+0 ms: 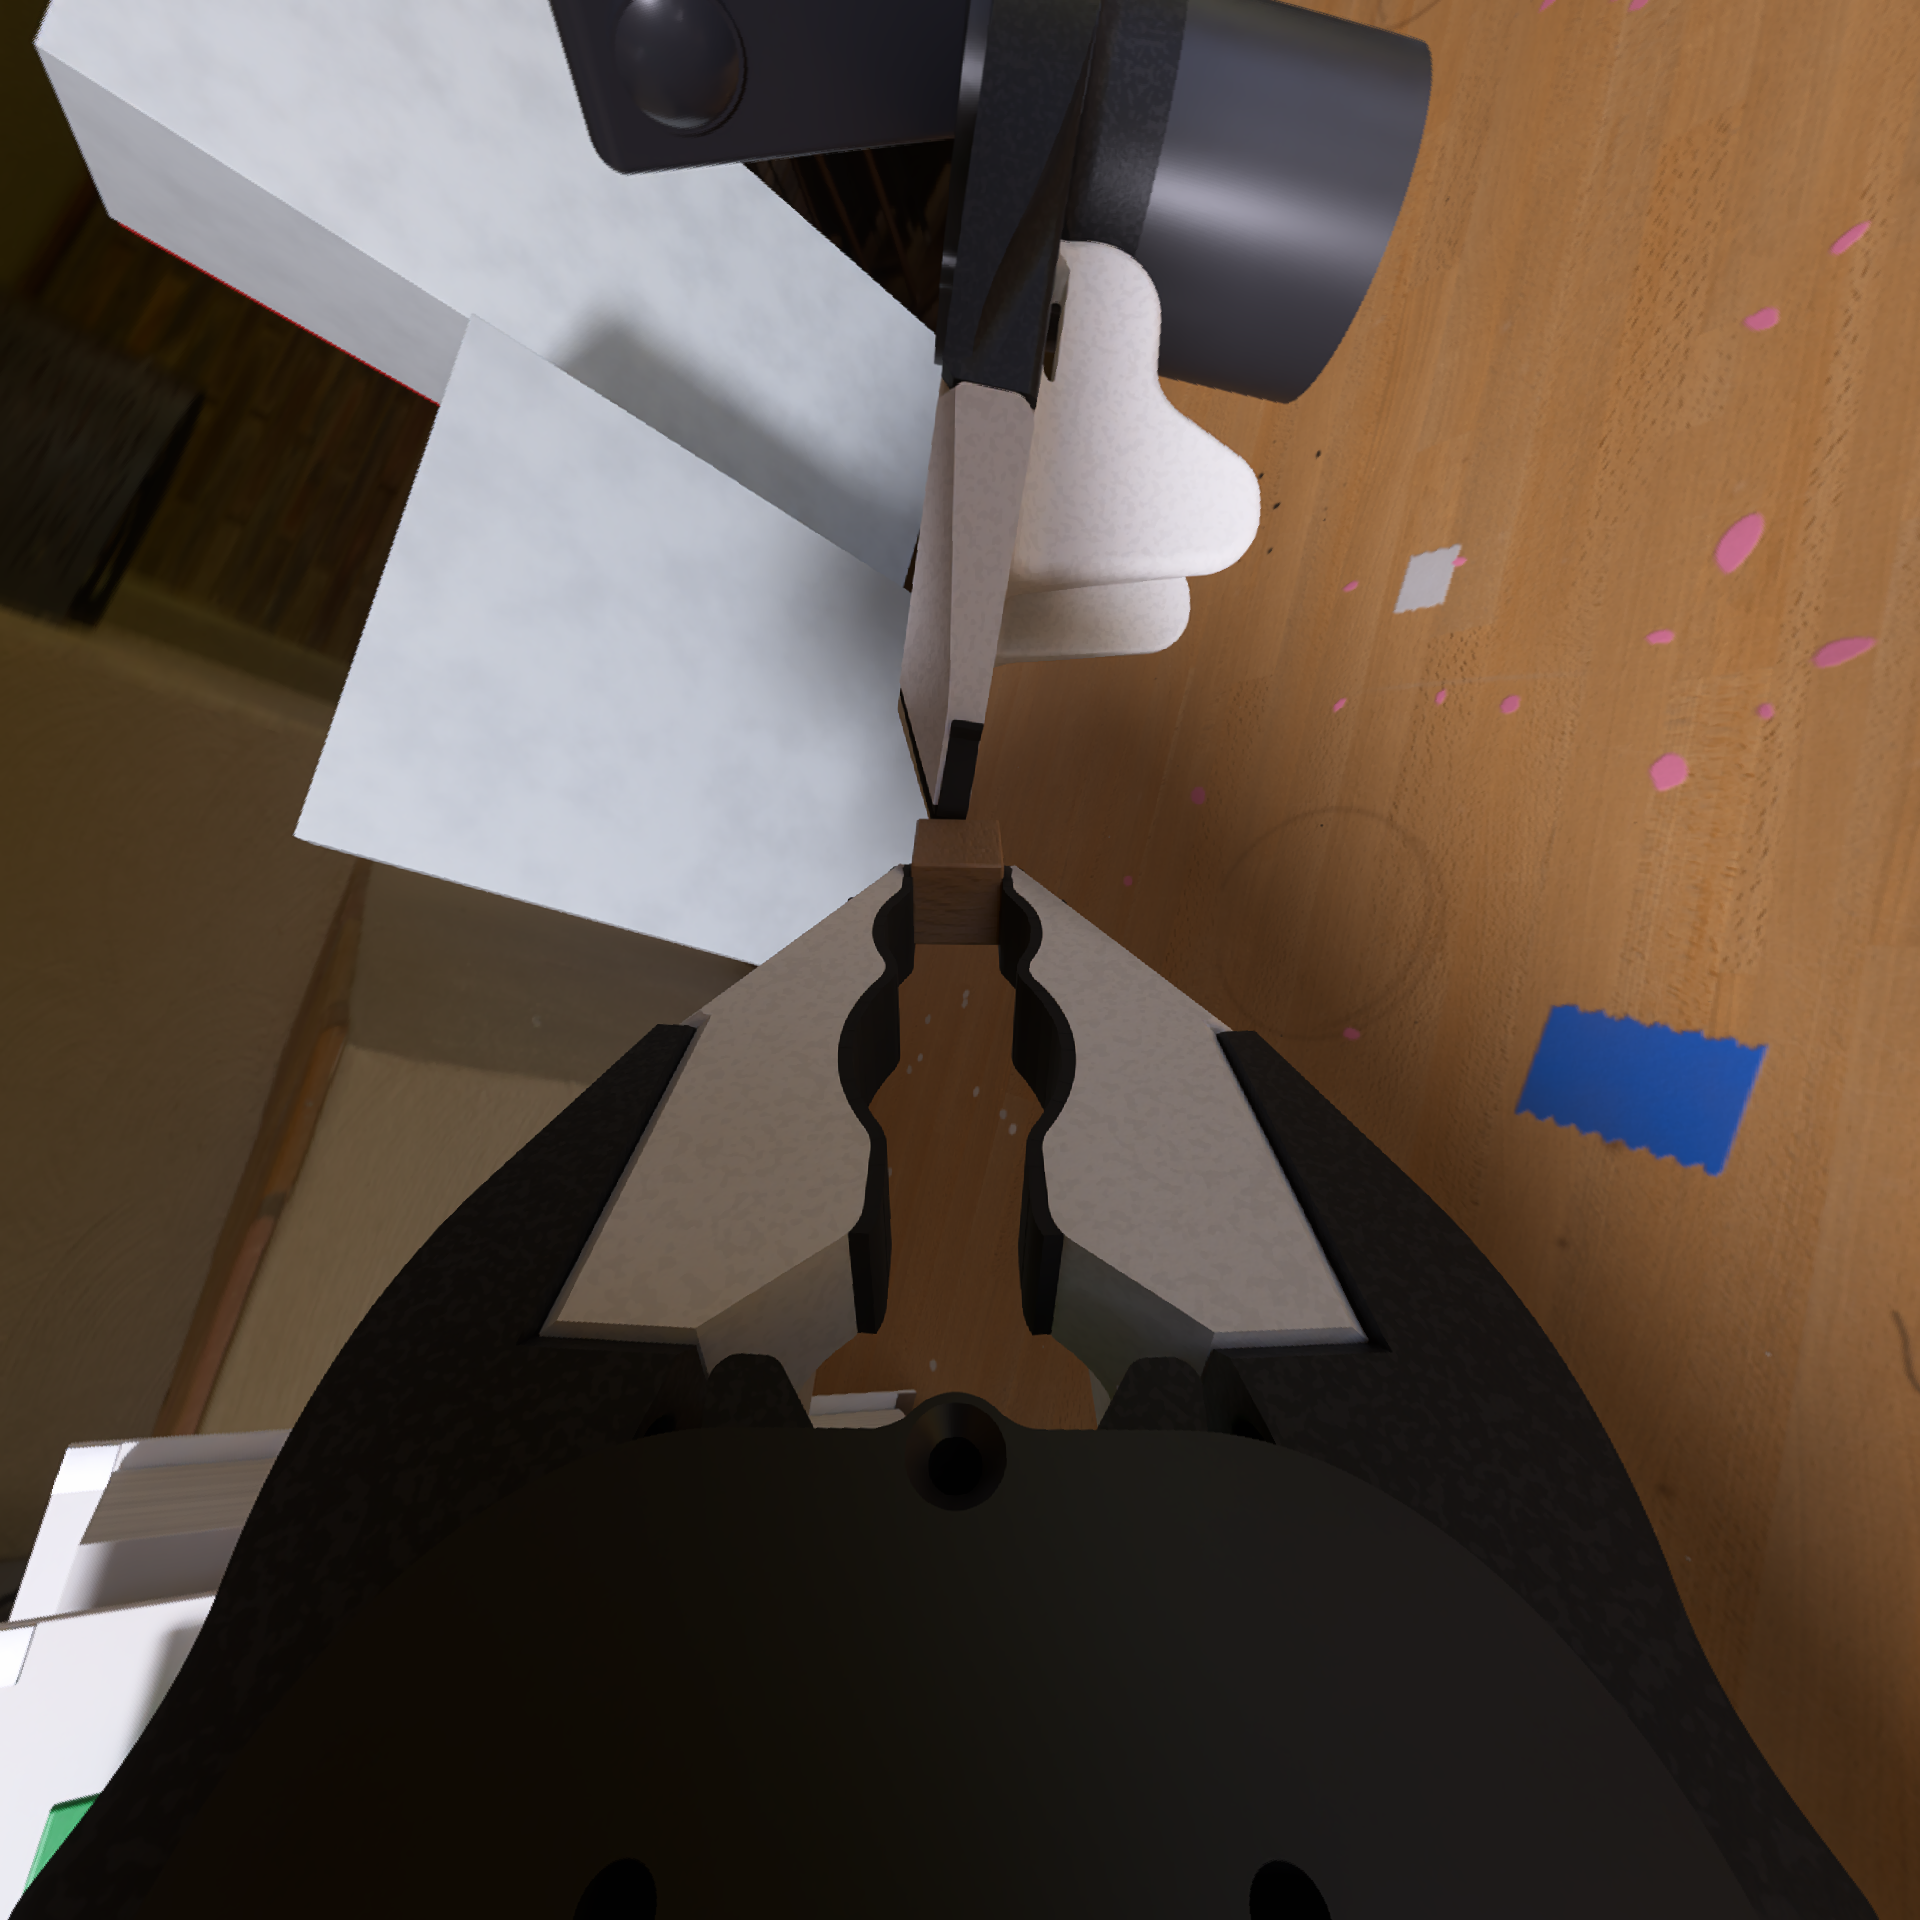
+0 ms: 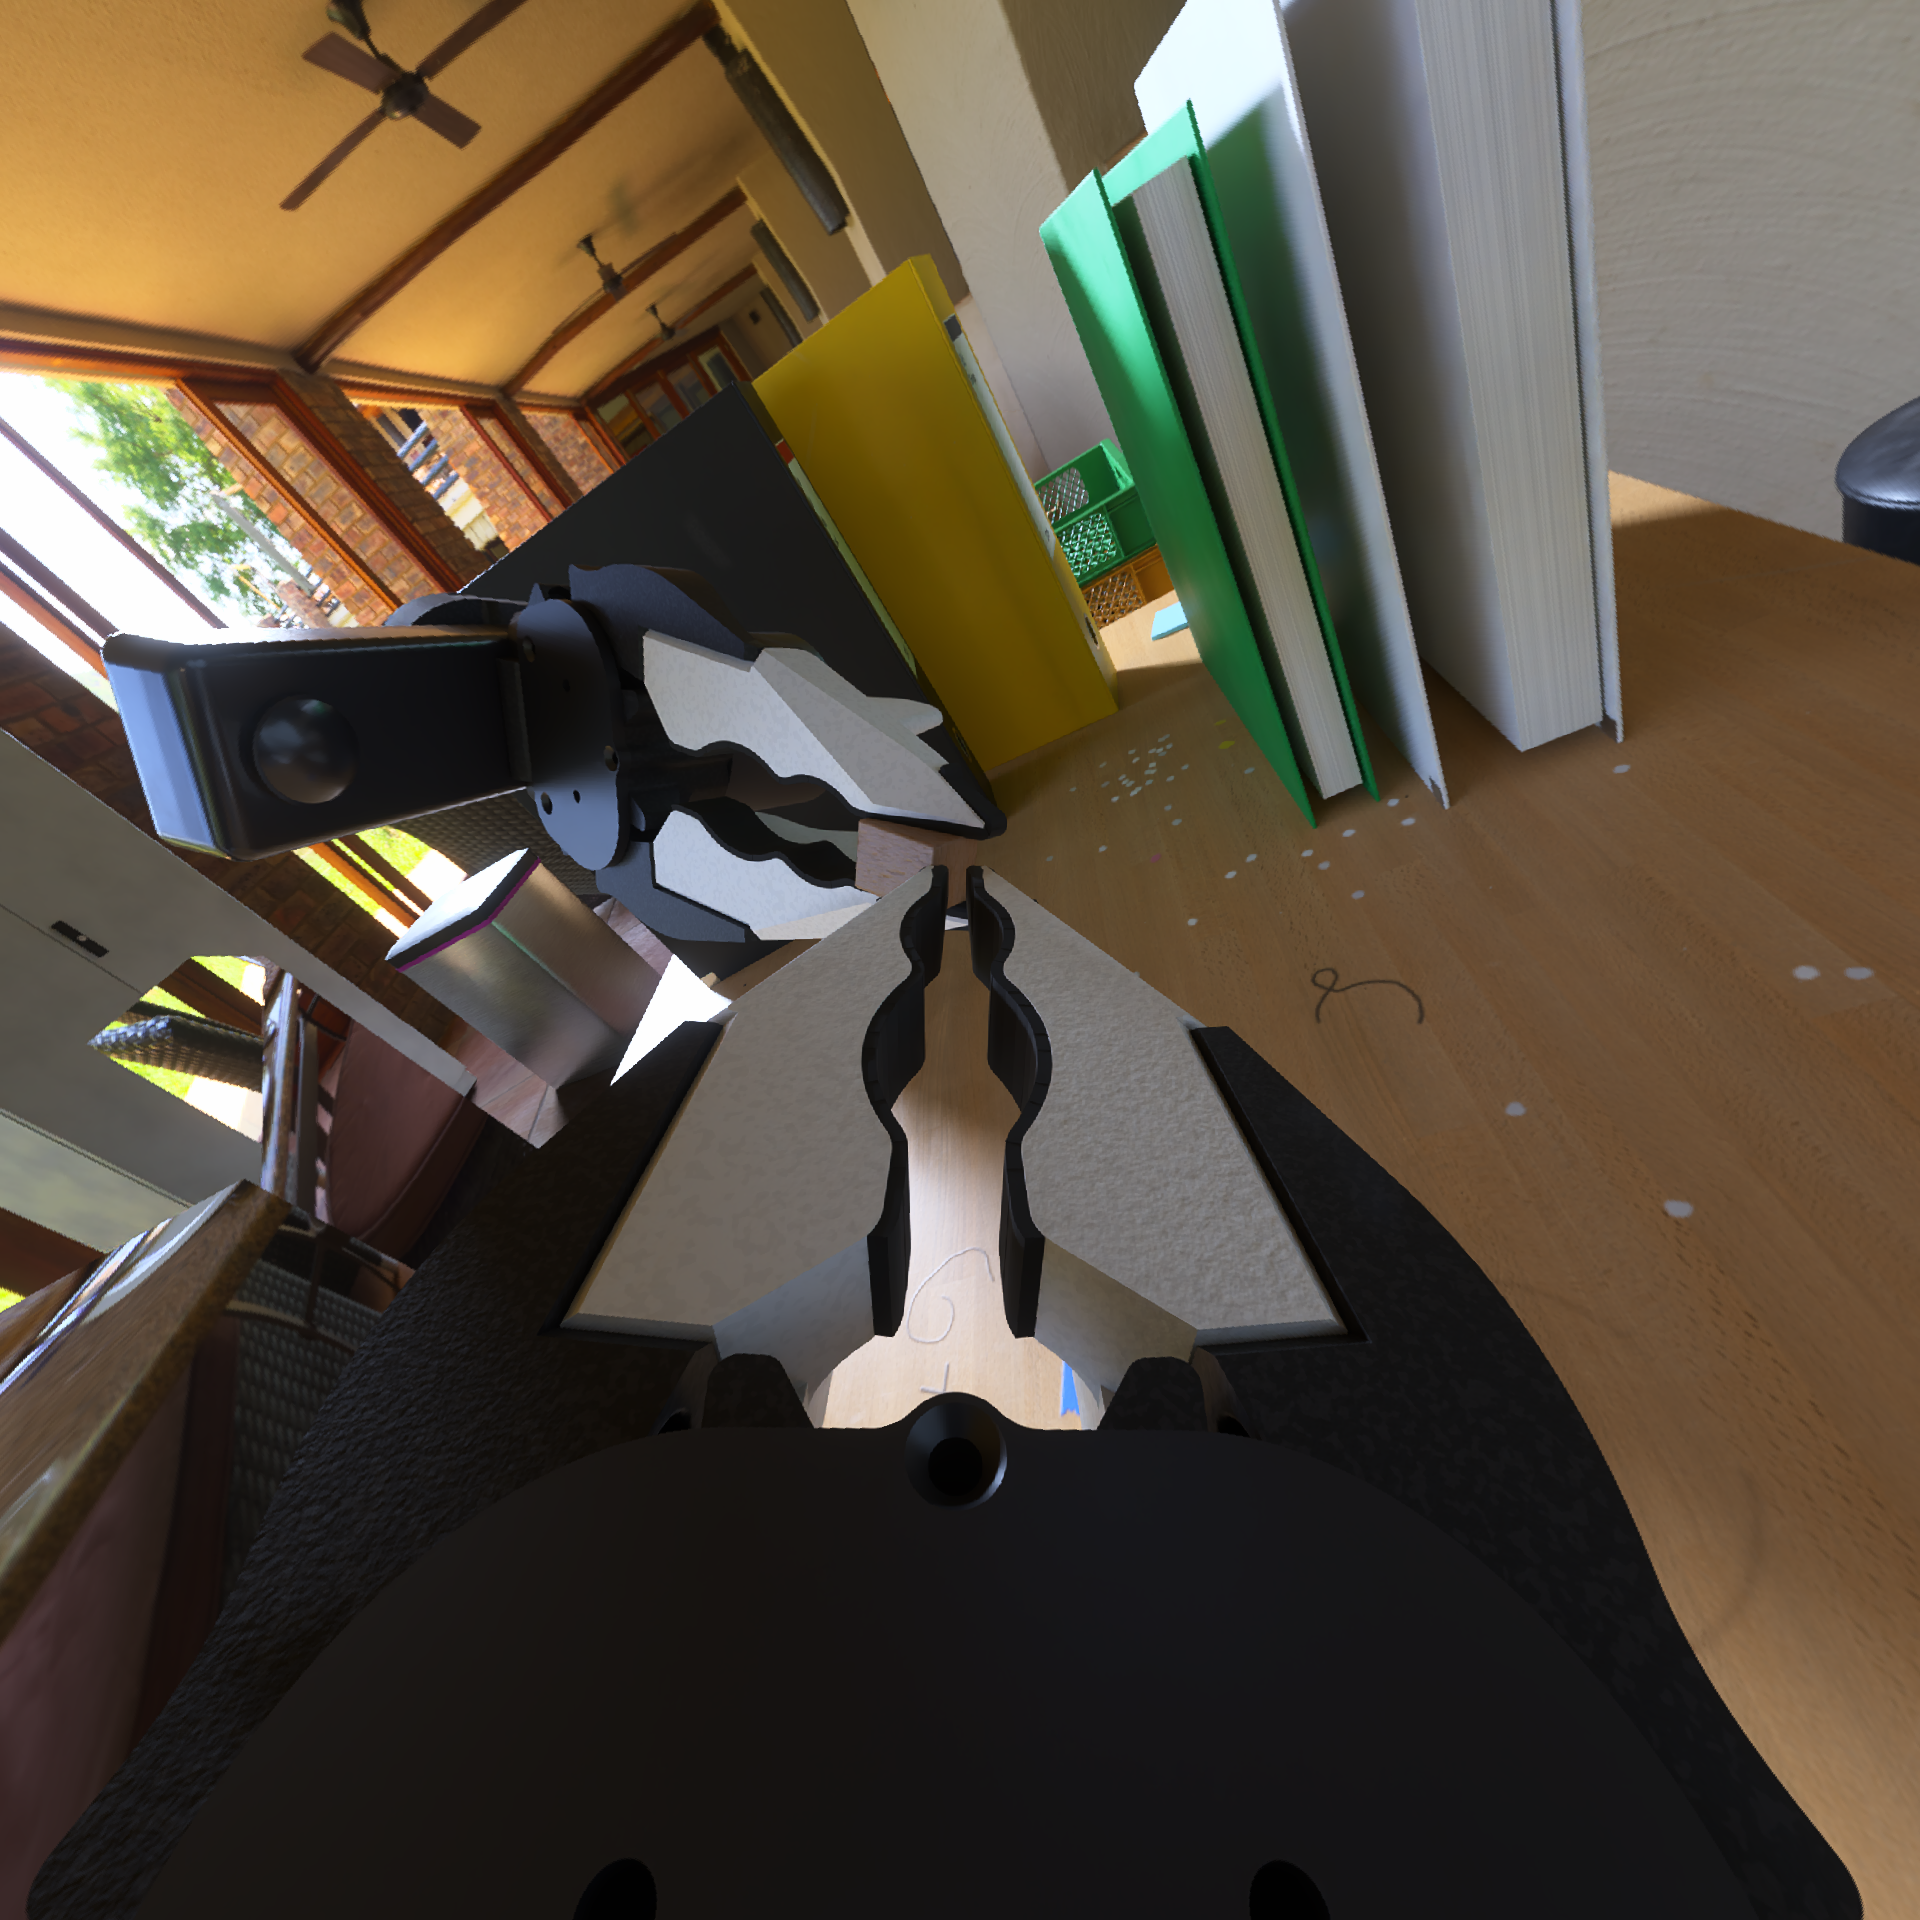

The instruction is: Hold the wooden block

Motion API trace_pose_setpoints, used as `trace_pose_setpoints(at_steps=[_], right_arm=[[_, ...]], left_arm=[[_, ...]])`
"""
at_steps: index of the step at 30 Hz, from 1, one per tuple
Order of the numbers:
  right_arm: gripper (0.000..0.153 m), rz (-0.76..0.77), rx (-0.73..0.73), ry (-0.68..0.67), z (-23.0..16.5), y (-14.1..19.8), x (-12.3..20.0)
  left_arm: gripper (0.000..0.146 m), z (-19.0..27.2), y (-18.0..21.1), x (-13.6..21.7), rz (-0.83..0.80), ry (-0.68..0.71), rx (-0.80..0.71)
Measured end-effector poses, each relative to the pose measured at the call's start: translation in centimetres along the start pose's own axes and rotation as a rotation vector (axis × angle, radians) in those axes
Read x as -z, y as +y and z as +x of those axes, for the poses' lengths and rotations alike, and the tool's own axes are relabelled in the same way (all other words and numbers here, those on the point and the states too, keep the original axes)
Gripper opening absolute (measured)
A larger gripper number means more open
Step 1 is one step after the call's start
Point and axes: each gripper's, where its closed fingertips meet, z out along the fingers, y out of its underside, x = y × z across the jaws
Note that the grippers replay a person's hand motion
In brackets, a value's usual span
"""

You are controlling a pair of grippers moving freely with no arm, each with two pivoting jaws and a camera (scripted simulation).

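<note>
A small wooden block (image 1: 957,902) sits between the fingertips of my left gripper (image 1: 957,906), which is shut on it just above the wooden table (image 1: 1558,831). My right gripper (image 1: 956,790) comes in from the top of the left wrist view, and its tips meet the block's far end. In the right wrist view my right gripper (image 2: 956,896) is closed to a narrow slit, pinching the near edge of the block (image 2: 896,857). The left gripper (image 2: 810,790) grips that block from the left, with one finger above it and one below.
Upright books stand on the table ahead of the right gripper: white (image 2: 1507,364), green (image 2: 1174,468), yellow (image 2: 935,499). A black cylinder (image 2: 1881,488) stands at the far right. White boxes (image 1: 623,623) lie left of the left gripper. A blue patch (image 1: 1642,1086) marks the table.
</note>
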Motion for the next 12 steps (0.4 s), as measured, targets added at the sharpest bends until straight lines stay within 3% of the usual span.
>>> trace_pose_setpoints(at_steps=[12], right_arm=[[0.004, 0.074, 0.042, -0.005, -0.43, -1.03, 0.12]], left_arm=[[0.014, -1.04, -0.52, 0.26, 0.027, -0.082, -0.003]])
